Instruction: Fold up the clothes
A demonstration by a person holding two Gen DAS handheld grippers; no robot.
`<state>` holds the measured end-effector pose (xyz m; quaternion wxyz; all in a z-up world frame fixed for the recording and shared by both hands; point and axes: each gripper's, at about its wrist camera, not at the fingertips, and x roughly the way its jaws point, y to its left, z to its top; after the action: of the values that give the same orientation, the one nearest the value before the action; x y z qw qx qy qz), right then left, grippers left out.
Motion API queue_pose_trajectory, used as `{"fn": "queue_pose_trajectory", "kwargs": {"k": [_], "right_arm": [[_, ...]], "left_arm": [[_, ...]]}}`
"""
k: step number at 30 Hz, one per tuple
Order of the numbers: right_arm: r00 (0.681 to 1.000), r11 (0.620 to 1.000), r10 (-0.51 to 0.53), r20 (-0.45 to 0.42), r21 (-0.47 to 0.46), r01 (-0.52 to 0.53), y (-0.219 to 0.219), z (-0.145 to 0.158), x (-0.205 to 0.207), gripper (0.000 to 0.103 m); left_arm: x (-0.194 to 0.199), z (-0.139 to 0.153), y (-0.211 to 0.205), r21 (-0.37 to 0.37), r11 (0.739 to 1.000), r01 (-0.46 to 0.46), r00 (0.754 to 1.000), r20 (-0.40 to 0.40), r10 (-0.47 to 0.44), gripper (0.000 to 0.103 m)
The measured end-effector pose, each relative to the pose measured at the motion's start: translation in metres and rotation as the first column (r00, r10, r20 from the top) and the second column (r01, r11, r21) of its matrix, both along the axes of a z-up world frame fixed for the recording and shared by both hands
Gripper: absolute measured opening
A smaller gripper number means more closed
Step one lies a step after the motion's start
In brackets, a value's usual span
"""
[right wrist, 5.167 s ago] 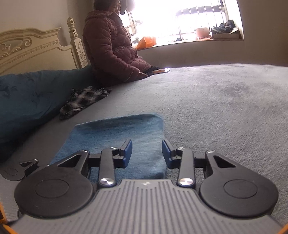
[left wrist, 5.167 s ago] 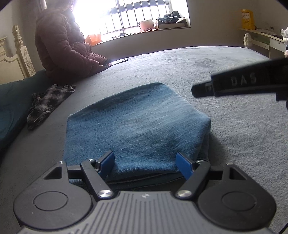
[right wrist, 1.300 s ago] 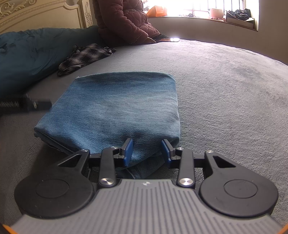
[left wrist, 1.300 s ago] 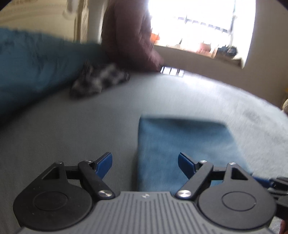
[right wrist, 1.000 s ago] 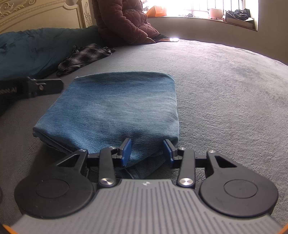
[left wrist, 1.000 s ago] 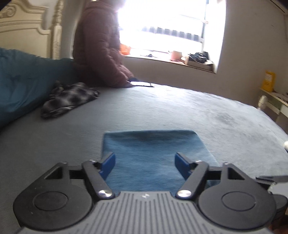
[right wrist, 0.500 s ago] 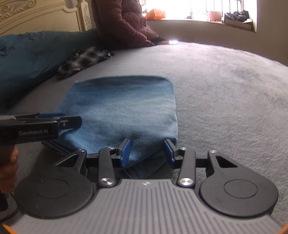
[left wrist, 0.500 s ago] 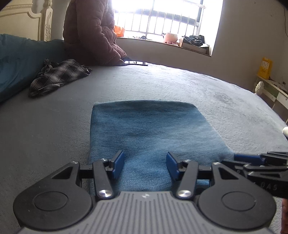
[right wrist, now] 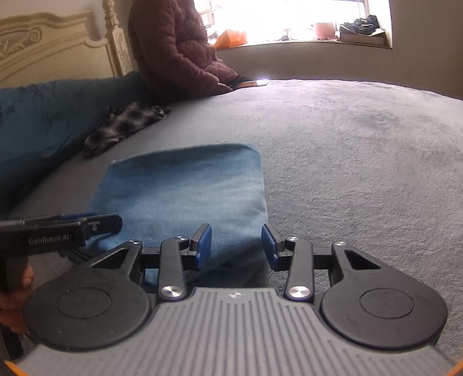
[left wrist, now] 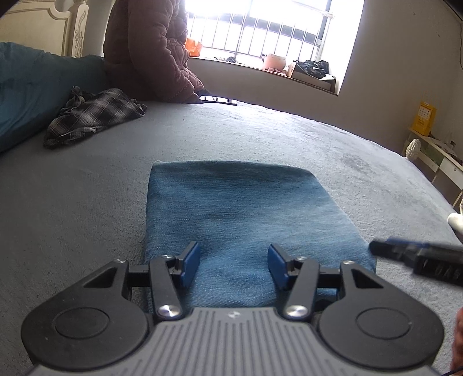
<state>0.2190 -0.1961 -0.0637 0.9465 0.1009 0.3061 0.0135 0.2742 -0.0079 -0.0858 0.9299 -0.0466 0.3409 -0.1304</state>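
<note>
Now folded denim [left wrist: 240, 214] flat on bed [left wrist: 289, 138]; left gripper [left wrist: 233, 266], right gripper [right wrist: 236, 246] fingers parted, empty, poised at near edge — tidy or regrasp.

Bare grey bed [left wrist: 260, 136] open right of and beyond the folded denim [left wrist: 240, 208], plaid cloth [left wrist: 92, 115] and teal quilt [left wrist: 31, 86] crowding the left, seated person [left wrist: 150, 49] blocking the far-left edge

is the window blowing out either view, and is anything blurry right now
Left wrist view: the window is blown out white, backlighting the seated person; the other gripper's tip at the right edge is smeared. Right wrist view: same glare at the window; the folded blue garment looks slightly soft.
</note>
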Motion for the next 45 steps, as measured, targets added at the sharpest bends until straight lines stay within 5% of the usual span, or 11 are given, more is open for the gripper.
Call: {"fn": "queue_pose_trajectory", "kwargs": {"k": [4, 11, 23, 29, 37, 45], "right_arm": [[0.998, 0.998, -0.034, 0.06, 0.046, 0.032, -0.01, 0.018, 0.002, 0.037], [0.999, 0.997, 0.006, 0.035, 0.076, -0.008, -0.01, 0.017, 0.049, 0.035], [0.992, 0.998, 0.062, -0.111, 0.027, -0.06, 0.007, -0.022, 0.166, 0.032], [0.991, 0.997, 0.079, -0.113, 0.02, -0.077, 0.017, -0.002, 0.163, 0.034], [0.94, 0.954, 0.296, -0.169, 0.017, -0.298, 0.084, 0.004, 0.169, 0.034], [0.951, 0.964, 0.255, -0.173, -0.026, -0.263, 0.101, 0.007, 0.191, 0.036]], "left_arm": [[0.0, 0.0, -0.001, 0.009, 1.0, 0.002, 1.0, 0.002, -0.002, 0.054], [-0.001, 0.002, 0.0, 0.006, 1.0, 0.002, 1.0, 0.007, -0.002, 0.054], [-0.001, 0.001, 0.003, -0.007, 1.0, 0.014, 1.0, 0.01, -0.014, 0.055], [-0.001, -0.001, 0.009, -0.041, 0.999, 0.021, 1.0, 0.009, -0.021, 0.055], [-0.003, -0.004, 0.018, -0.091, 0.995, 0.036, 0.999, 0.016, -0.034, 0.055], [-0.001, -0.007, 0.031, -0.163, 0.985, 0.05, 0.999, 0.011, -0.049, 0.055]]}}
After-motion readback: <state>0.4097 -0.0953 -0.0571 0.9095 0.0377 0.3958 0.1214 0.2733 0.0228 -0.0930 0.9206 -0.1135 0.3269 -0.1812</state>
